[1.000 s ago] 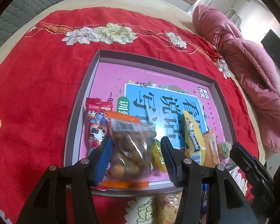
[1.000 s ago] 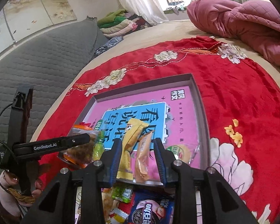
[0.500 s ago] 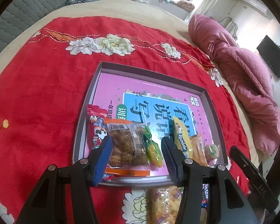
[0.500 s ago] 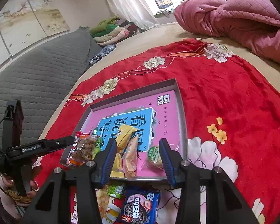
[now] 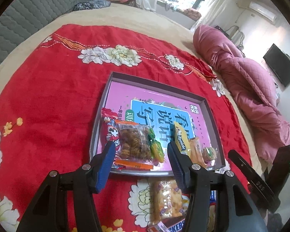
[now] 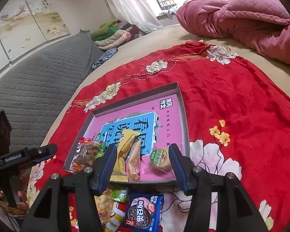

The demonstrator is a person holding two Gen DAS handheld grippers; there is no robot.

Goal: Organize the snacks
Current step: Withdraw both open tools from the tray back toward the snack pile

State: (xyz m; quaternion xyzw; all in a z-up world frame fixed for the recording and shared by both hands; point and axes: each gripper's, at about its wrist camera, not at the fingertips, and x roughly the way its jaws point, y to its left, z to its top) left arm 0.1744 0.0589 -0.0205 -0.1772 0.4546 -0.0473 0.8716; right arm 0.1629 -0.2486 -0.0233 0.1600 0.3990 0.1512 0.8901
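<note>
A shallow grey box [image 5: 212,116] [image 6: 184,116] with a pink and blue printed floor lies on a red flowered cloth. Along its near edge lie a red snack pack [image 5: 111,133], a clear bag of brown cookies [image 5: 134,145] [image 6: 86,153], a green candy [image 5: 155,147], a yellow bar [image 5: 180,141] [image 6: 126,143], an orange bar [image 6: 134,160] and a round green-labelled cake [image 6: 160,158]. My left gripper [image 5: 141,164] is open and empty, just in front of the box. My right gripper [image 6: 143,164] is open and empty above the box's near edge.
Loose snacks lie on the cloth in front of the box: a blue cookie pack [image 6: 143,212], a popcorn bag [image 5: 166,201] and a Snickers bar [image 5: 170,226]. A pink quilt [image 5: 247,85] is heaped at the right. A grey padded headboard [image 6: 34,81] is at the left.
My left gripper has let go of the cookie bag, which now lies in the box, and has pulled back. My right gripper has opened wider and also drawn back and up.
</note>
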